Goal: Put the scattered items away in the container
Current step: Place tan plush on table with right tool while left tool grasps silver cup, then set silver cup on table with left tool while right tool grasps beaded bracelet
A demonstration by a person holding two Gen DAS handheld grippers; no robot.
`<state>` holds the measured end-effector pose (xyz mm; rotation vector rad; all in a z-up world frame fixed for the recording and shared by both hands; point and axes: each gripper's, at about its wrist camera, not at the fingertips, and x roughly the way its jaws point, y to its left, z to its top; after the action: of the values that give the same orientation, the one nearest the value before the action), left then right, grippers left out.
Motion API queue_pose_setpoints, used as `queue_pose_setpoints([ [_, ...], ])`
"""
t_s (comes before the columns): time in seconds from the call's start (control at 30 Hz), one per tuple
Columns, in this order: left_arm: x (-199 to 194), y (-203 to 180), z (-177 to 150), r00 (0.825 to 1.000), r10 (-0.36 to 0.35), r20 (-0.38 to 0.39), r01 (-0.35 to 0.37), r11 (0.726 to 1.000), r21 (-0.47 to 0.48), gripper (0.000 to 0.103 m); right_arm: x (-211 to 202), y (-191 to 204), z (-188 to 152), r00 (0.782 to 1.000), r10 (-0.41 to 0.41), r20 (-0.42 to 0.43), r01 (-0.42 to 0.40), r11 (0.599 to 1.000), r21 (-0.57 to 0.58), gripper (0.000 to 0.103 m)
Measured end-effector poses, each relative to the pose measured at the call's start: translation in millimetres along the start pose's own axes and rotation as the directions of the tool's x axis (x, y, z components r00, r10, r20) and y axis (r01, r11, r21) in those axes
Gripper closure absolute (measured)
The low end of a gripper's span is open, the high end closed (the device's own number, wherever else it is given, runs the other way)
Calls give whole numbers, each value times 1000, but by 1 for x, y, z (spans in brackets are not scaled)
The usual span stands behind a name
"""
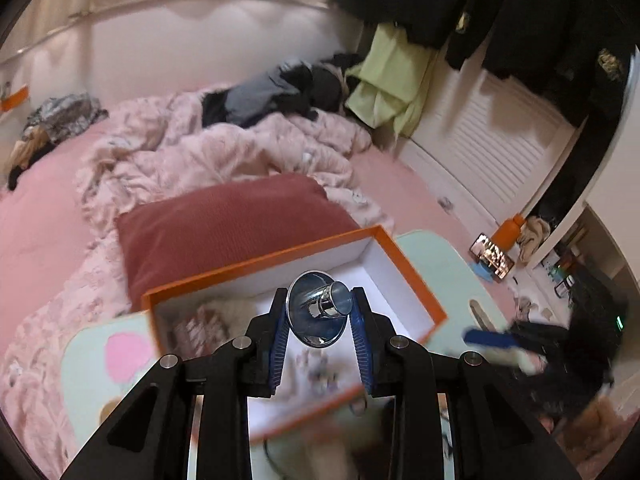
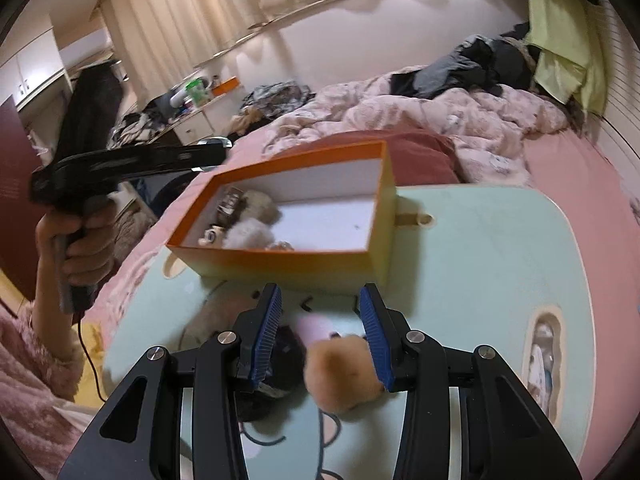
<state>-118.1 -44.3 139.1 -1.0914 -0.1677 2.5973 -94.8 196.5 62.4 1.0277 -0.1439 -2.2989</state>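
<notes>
left wrist view: the left gripper (image 1: 320,312) is clamped on a shiny chrome funnel-shaped piece (image 1: 318,310), held above the orange cardboard box with white inside (image 1: 256,266) on the pale green tray table (image 1: 432,256). right wrist view: the right gripper (image 2: 320,312) stands partly apart, a tan fluffy pompom (image 2: 344,372) against one pad, perhaps not gripped.
</notes>
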Motion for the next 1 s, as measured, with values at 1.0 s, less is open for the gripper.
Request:
queue_pose_setpoints([
  [1.0, 28, 46, -140, 993, 114, -30, -118, 961, -251, 39, 146, 41, 83, 804, -13, -595, -96, 984, -151, 61],
])
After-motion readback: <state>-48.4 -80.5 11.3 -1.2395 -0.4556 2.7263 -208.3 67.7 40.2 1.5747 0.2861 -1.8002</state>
